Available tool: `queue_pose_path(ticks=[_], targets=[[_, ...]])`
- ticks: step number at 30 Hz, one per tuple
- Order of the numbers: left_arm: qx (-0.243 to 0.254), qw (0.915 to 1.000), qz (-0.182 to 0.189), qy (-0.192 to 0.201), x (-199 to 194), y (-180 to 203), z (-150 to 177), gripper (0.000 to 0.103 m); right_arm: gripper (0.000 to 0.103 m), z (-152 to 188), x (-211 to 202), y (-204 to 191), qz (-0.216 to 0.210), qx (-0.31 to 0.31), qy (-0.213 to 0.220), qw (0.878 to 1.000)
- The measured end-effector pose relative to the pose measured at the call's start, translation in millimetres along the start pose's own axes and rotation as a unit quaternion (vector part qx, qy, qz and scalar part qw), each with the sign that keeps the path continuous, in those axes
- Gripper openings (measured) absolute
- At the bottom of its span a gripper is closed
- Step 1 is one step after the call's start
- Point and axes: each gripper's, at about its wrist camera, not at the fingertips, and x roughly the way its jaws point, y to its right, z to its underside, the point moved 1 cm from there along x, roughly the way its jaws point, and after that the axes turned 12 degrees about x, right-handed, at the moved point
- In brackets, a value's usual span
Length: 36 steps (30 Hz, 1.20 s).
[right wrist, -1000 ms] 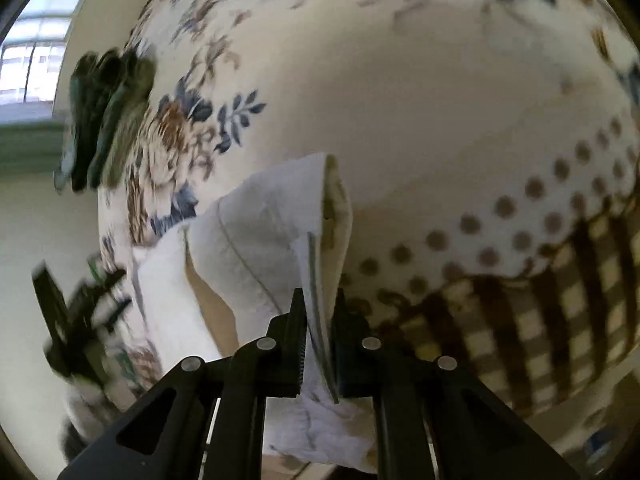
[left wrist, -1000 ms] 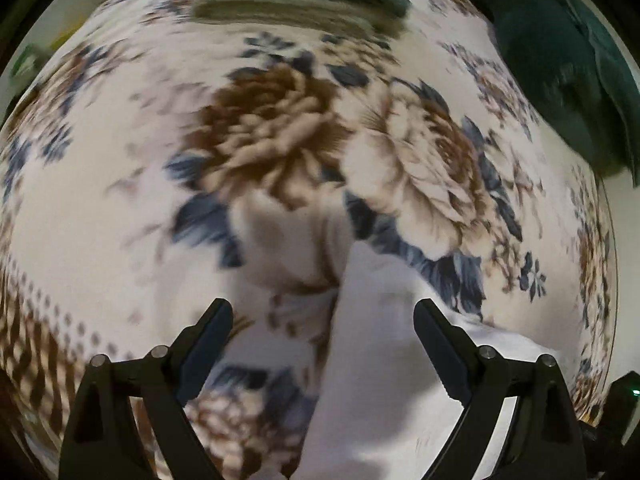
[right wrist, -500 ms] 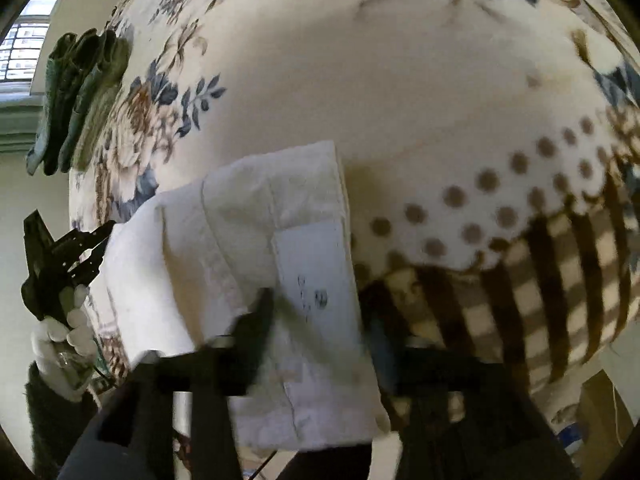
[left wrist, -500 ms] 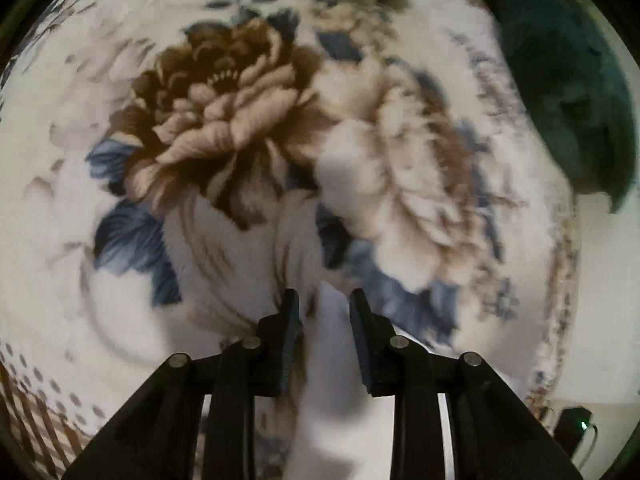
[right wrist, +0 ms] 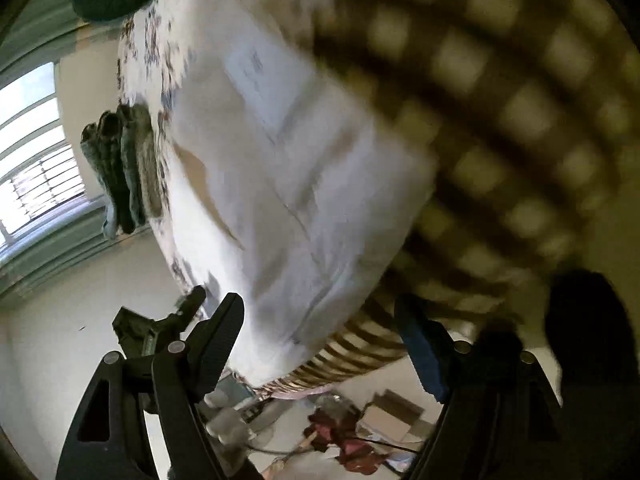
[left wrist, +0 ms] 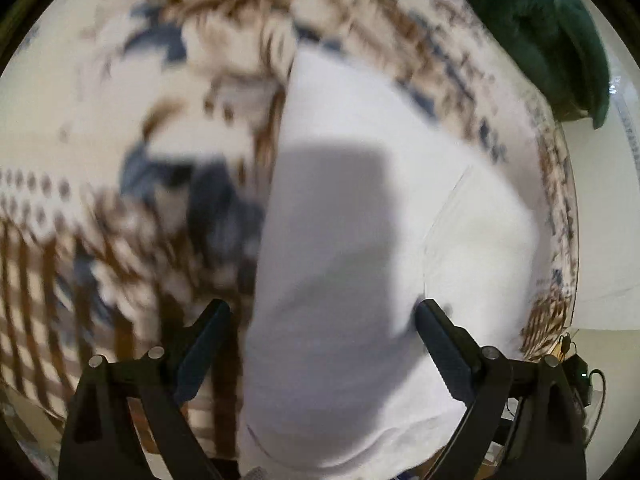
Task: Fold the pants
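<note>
White pants [left wrist: 360, 240] lie folded on a floral blanket [left wrist: 100, 128], blurred by motion. My left gripper [left wrist: 322, 314] hovers over them, its jaws opening wide; the cloth lies below them, not pinched. In the right wrist view the same pants [right wrist: 300, 184] lie flat near the blanket's checkered border [right wrist: 500, 120]. My right gripper [right wrist: 318, 314] is off the near end of the pants with its jaws opening and nothing between the pads. The left gripper [right wrist: 160, 324] shows at the lower left there.
A dark green garment [left wrist: 540, 32] lies at the blanket's far corner. Several folded clothes [right wrist: 124, 168] are stacked at the far side, by a window [right wrist: 32, 152]. Beyond the bed edge the floor holds boxes and red cloth [right wrist: 348, 432].
The left gripper closed on the pants' edge, then opened and drew back over them. The right gripper released the hem it held, rolled and pulled away toward the bed edge; the pants now lie flat.
</note>
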Motion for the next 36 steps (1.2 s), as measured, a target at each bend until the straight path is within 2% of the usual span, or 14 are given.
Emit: queue_pose_path(ticks=[6,7,8,10,12,15,19,24,26,27,28,29,33,36], targets=[[-0.016,0.9997,0.016,-0.003,4.5,-10.2,1.3,0.095,0.083,2.1,39.6,3.5,-0.071,0.020,0.041,0.996],[-0.013,0.9998,0.017,-0.003,4.7,-9.8,1.2,0.095,0.080,3.0,42.2,-0.5,-0.083,0.021,0.042,0.995],[-0.010,0.9998,0.018,-0.002,4.5,-10.7,0.8,0.095,0.068,4.5,41.9,-7.4,-0.086,0.012,0.044,0.995],[-0.009,0.9997,0.023,0.001,1.9,-13.0,1.8,0.095,0.064,6.9,35.7,-30.4,-0.094,-0.030,0.047,0.994],[-0.015,0.9993,0.034,0.004,2.9,-15.0,2.2,0.095,0.063,6.7,30.5,-45.1,-0.075,-0.067,0.054,0.993],[-0.020,0.9990,0.040,0.003,9.0,-17.8,1.6,0.095,0.064,-4.2,41.4,-33.8,-0.026,-0.051,0.038,0.998],[-0.030,0.9982,0.051,0.007,13.3,-22.0,0.8,0.095,0.066,-0.2,41.4,-21.6,-0.042,-0.043,0.034,0.998],[-0.031,0.9972,0.063,0.025,11.8,-25.4,0.4,0.094,0.080,-2.6,62.9,-35.5,-0.050,-0.039,0.031,0.997],[-0.031,0.9967,0.064,0.039,8.1,-25.1,0.0,0.090,0.080,-7.5,57.9,-34.4,-0.044,-0.040,0.033,0.998],[-0.027,0.9963,0.067,0.047,5.7,-24.1,0.2,0.077,0.080,-6.9,56.3,-34.1,-0.047,-0.039,0.031,0.998],[-0.023,0.9956,0.073,0.054,4.0,-22.3,0.3,0.056,0.078,-4.6,50.9,-32.4,-0.047,-0.039,0.025,0.998],[-0.020,0.9949,0.082,0.057,3.6,-19.4,-0.6,0.051,0.077,-4.6,47.9,-29.7,-0.043,-0.040,0.022,0.998],[-0.022,0.9947,0.084,0.056,5.4,-19.6,-0.9,0.055,0.078,11.9,18.5,-10.7,-0.018,-0.031,0.037,0.999],[-0.047,0.9904,0.120,0.051,14.3,-30.8,-0.8,0.062,0.078,11.5,19.7,2.9,-0.037,-0.011,0.031,0.999]])
